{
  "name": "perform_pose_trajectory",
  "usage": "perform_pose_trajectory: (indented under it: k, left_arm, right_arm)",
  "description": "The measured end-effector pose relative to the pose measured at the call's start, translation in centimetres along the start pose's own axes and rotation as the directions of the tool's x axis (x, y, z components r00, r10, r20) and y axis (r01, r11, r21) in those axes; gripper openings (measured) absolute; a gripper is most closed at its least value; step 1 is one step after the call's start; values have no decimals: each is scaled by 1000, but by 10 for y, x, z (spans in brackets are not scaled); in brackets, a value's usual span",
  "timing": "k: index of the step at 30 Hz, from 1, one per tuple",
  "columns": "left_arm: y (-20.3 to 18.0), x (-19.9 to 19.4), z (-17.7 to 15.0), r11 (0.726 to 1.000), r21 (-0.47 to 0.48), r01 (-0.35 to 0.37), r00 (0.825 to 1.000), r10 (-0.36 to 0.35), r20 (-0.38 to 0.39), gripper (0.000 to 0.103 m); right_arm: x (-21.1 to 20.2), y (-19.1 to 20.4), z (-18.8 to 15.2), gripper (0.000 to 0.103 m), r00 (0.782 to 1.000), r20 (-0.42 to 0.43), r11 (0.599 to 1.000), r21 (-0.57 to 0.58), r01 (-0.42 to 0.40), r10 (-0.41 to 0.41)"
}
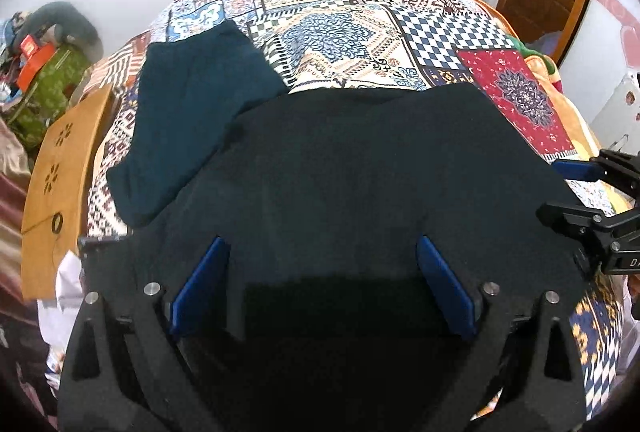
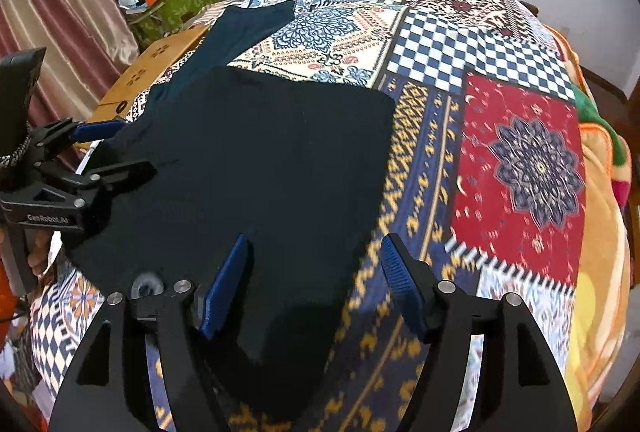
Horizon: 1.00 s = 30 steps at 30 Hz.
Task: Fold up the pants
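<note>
While both our grippers hang over the near edge of the black pants [image 1: 360, 184], neither holds anything: the left gripper [image 1: 322, 252] stands wide apart above the cloth, and the right gripper [image 2: 314, 252] is spread astride the pants' right edge, one pad over fabric, one over the patchwork bedspread [image 2: 520, 172]. We judge the risk is pinching bedspread along with the pants, or catching only one layer, so the fold drags crooked. Farther off, a teal garment [image 1: 192, 120] lies partly under the pants' far left corner and could be pulled along. Beyond it sit a cardboard box [image 1: 56, 168] and clutter by the wall.
</note>
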<state>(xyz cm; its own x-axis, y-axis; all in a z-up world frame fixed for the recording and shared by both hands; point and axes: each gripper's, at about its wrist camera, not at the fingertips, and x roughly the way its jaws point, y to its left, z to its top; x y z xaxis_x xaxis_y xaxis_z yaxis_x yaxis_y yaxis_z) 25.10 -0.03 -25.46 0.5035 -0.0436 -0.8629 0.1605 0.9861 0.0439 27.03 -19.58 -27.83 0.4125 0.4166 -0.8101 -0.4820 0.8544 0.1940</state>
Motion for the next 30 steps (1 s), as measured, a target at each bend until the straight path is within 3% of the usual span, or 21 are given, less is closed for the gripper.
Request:
perform_pose_trajectory:
  k: [8,14,19,22,27,30]
  left_arm:
    - [18,-27,-24,998,-46,31,999,-30,15,97]
    - [60,-63,-41,986,-163,-46,997,56,62,97]
    - [101,-100,-59,951,-283,-123,980,161,116,97]
    - [124,-109,-72,925,-359,-123,977,177,119,97]
    - [164,-98,-106,867,-494,-62,994,96,44,97]
    - [176,-84,-124,846,-532,-36,999,41,-3,97]
  right_arm:
    - [-21,11,-5,66,998,-1,998,-19,58,-58]
    - [-47,35,8,66,997,70,997,-53,47,-43]
    - [-62,67,25,70,990,140,994,-109,12,3]
    - [-61,88,32,74,985,171,989,-147,-10,36]
    - [-36,118,43,74,987,141,981,-190,-49,77]
    - [-12,129,42,74,993,89,977,-206,-57,76]
